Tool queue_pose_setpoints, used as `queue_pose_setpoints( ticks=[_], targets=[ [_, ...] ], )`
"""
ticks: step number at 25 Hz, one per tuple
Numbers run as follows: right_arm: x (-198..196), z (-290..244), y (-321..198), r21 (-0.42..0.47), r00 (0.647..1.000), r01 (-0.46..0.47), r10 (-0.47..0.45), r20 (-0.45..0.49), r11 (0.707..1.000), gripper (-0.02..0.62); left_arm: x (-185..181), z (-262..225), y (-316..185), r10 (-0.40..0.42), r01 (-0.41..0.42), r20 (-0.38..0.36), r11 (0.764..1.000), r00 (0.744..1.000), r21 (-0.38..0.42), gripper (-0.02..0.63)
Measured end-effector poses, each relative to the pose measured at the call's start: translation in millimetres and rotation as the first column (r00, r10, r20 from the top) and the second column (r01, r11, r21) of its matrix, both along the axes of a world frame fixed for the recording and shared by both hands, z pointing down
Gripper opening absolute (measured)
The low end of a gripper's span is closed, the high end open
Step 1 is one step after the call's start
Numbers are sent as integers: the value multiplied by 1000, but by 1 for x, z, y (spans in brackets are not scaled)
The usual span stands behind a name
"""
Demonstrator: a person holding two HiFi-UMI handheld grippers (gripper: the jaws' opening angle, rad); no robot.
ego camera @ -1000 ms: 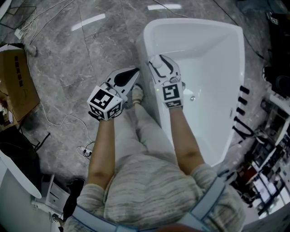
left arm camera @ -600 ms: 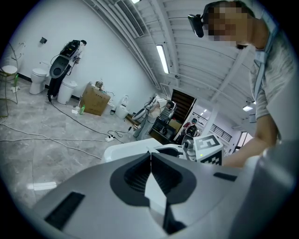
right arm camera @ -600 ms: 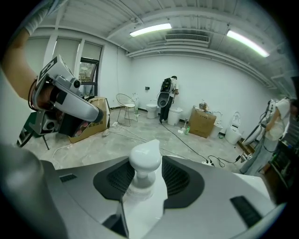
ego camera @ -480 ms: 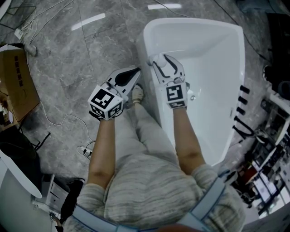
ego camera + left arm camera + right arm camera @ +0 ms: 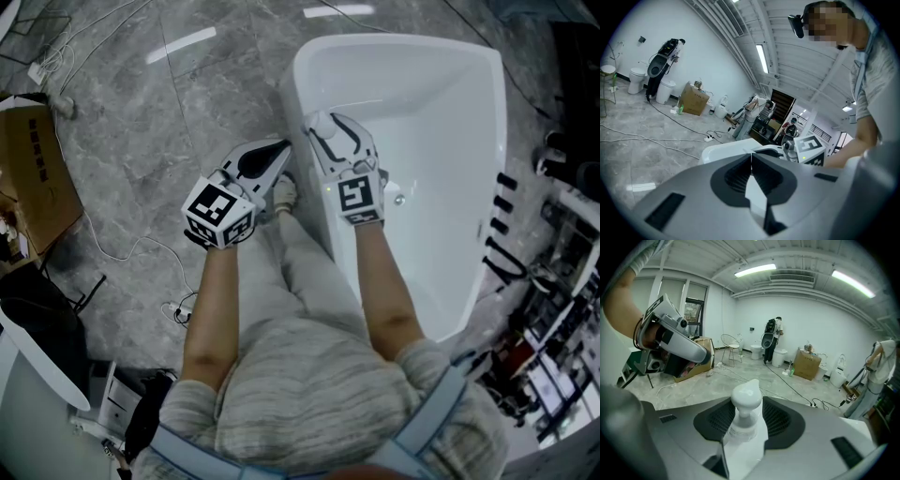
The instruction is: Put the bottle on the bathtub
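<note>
A clear bottle with a white pump head (image 5: 746,405) stands upright between the pads of my right gripper (image 5: 746,399), which is shut on it. In the head view the right gripper (image 5: 332,124) hangs over the left rim of the white bathtub (image 5: 302,94), and the bottle is hard to tell from the white jaws. My left gripper (image 5: 277,150) is beside the tub on its outer side, above the floor. Its jaws are shut on each other with nothing in them (image 5: 751,155). The tub's rim (image 5: 723,149) shows just past them.
The person's shoe (image 5: 284,194) stands on the grey marble floor next to the tub. A cardboard box (image 5: 33,173) and loose cables (image 5: 117,251) lie at the left. Racks with dark parts (image 5: 502,234) stand right of the tub. Toilets (image 5: 756,351) and a chair (image 5: 731,348) stand far off.
The right gripper with the bottle drifted a little to the right over the tub and came back left. The left gripper has stayed put.
</note>
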State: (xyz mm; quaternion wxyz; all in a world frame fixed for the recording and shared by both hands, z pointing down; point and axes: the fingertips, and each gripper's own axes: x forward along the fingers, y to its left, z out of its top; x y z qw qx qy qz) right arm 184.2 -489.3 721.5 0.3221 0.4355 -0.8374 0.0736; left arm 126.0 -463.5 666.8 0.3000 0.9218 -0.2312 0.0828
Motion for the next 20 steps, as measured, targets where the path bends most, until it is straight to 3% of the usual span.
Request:
queue_pose_setpoints(
  ticks=[16, 20],
  targets=[
    [0, -8, 7, -10, 1000, -11, 11, 11, 1000, 158, -3, -2, -3, -1, 1, 4, 1000, 1000, 3, 3],
    [1, -9, 17, -31, 998, -26, 28, 51, 999, 158, -6, -7, -2, 4, -4, 9, 1000, 1000, 12, 3]
  ],
)
